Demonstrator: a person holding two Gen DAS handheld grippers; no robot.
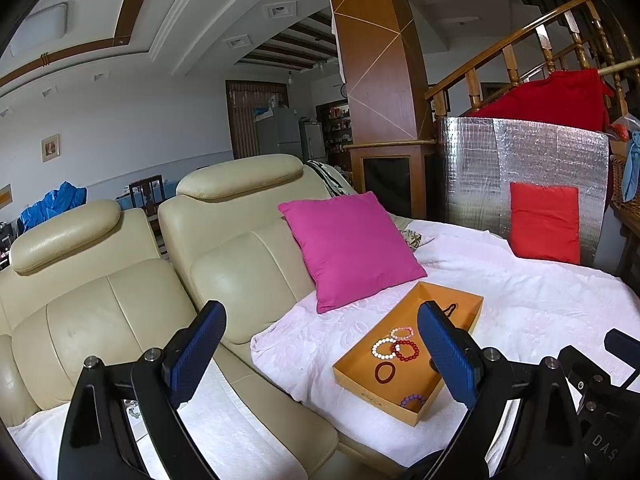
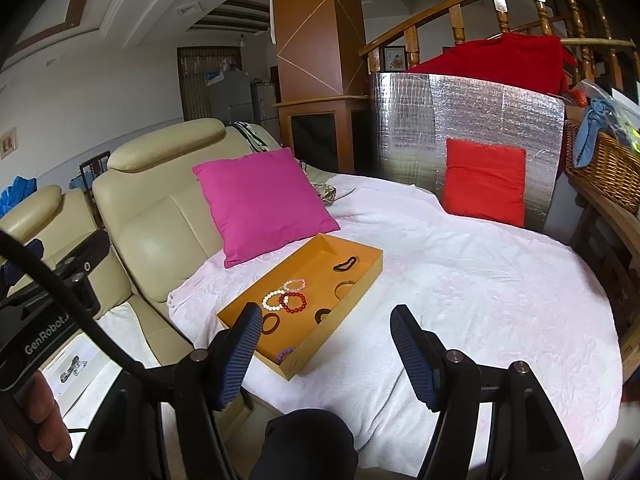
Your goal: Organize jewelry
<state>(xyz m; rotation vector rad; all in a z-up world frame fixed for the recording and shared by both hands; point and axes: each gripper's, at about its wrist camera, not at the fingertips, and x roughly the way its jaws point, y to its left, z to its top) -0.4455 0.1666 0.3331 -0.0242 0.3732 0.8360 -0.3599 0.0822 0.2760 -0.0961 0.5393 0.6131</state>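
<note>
Orange tray (image 2: 362, 280) — mixed bead bracelets (image 2: 286, 299).

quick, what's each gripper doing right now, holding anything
Left gripper: open, holding nothing.
Right gripper: open, holding nothing, hanging above the near end of the shallow orange cardboard tray of bead bracelets.

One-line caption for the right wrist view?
Open right tool hovers short of an orange tray of bracelets on a white-covered seat, pink cushion behind.

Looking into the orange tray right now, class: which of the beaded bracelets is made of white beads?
The white bracelet, mid-tray. It overlaps the dark red bracelet, with the pink bracelet just behind; the purple one lies apart at the near end.
</note>
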